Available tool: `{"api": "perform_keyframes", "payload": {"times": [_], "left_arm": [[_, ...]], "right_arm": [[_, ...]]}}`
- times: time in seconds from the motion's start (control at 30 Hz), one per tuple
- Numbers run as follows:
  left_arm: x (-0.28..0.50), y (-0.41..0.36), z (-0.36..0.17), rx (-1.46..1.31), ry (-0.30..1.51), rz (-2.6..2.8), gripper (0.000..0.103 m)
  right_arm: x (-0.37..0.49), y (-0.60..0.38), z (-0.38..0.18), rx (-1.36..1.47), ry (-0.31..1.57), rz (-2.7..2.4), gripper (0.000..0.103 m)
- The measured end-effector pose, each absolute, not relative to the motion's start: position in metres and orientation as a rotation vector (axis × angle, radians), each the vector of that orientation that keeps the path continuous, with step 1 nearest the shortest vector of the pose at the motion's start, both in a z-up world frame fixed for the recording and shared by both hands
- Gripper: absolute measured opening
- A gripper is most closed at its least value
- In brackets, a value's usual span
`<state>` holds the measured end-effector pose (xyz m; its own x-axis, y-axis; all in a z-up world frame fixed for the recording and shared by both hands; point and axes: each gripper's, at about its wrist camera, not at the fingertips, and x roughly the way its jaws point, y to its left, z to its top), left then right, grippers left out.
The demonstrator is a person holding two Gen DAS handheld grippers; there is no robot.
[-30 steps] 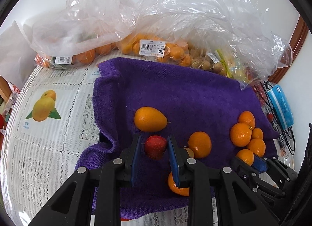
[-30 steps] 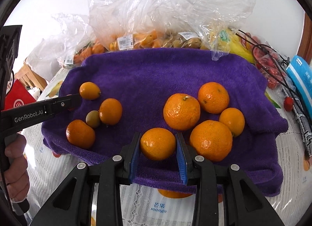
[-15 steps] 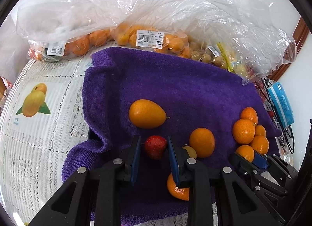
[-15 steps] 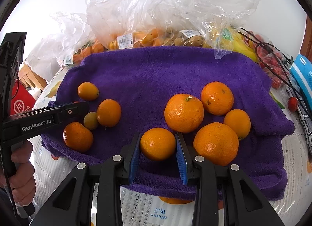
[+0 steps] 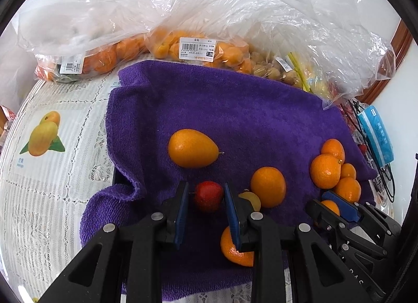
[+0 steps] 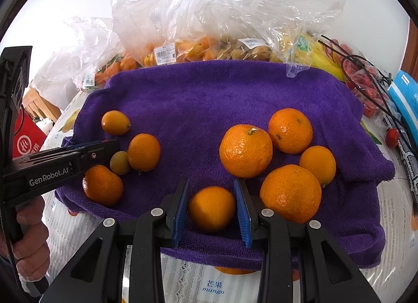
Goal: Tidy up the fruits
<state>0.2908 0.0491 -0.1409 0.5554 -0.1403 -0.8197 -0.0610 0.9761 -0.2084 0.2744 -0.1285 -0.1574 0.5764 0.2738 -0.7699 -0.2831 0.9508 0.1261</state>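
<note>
Meanwhile, the left gripper point(image 5: 206, 206) is clenched on a small red fruit point(image 5: 208, 196) at the six o'clock edge of the purple towel point(image 5: 235, 109), with a kumquat point(image 5: 192, 148) at its twelve o'clock. The right gripper point(image 6: 211, 210) grasps a small orange point(image 6: 211, 208), with four larger mandarins point(image 6: 245, 150) toward its one o'clock.

Small round red fruit point(image 5: 208, 196) and smooth orange citrus point(image 6: 211, 208) each sit clamped between blue pads — other oranges point(image 6: 245, 150) loose on the purple towel point(image 6: 198, 99).
</note>
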Motion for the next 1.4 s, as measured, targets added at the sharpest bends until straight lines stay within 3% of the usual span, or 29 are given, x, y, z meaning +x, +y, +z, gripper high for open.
{"api": "perform_keyframes", "payload": {"times": [0.13,0.2,0.3,0.6,1.0,1.1,1.2,1.4], "left_arm": [[0.282,0.049,-0.133,-0.206,0.979,-0.047,0.030],[0.275,0.050,-0.125,-0.202,0.963,-0.042,0.042],[0.264,0.050,-0.112,-0.197,0.941,-0.033,0.051],[0.216,0.037,-0.064,-0.172,0.863,-0.043,0.062],[0.146,0.004,-0.010,-0.129,0.754,-0.097,0.086],[0.130,-0.001,-0.003,-0.129,0.736,-0.103,0.088],[0.118,-0.003,0.001,-0.130,0.720,-0.103,0.089],[0.100,-0.006,0.007,-0.124,0.702,-0.098,0.089]], "right_arm": [[0.266,-0.129,-0.149,-0.009,0.889,0.331,0.039],[0.258,-0.128,-0.140,-0.025,0.869,0.324,0.042],[0.246,-0.131,-0.126,-0.023,0.839,0.311,0.046],[0.206,-0.157,-0.073,0.014,0.769,0.229,0.070],[0.137,-0.208,-0.022,0.097,0.689,0.128,0.073],[0.119,-0.217,-0.014,0.098,0.672,0.096,0.076],[0.103,-0.222,-0.009,0.084,0.645,0.074,0.092],[0.079,-0.231,-0.003,0.085,0.606,0.051,0.100]]}}
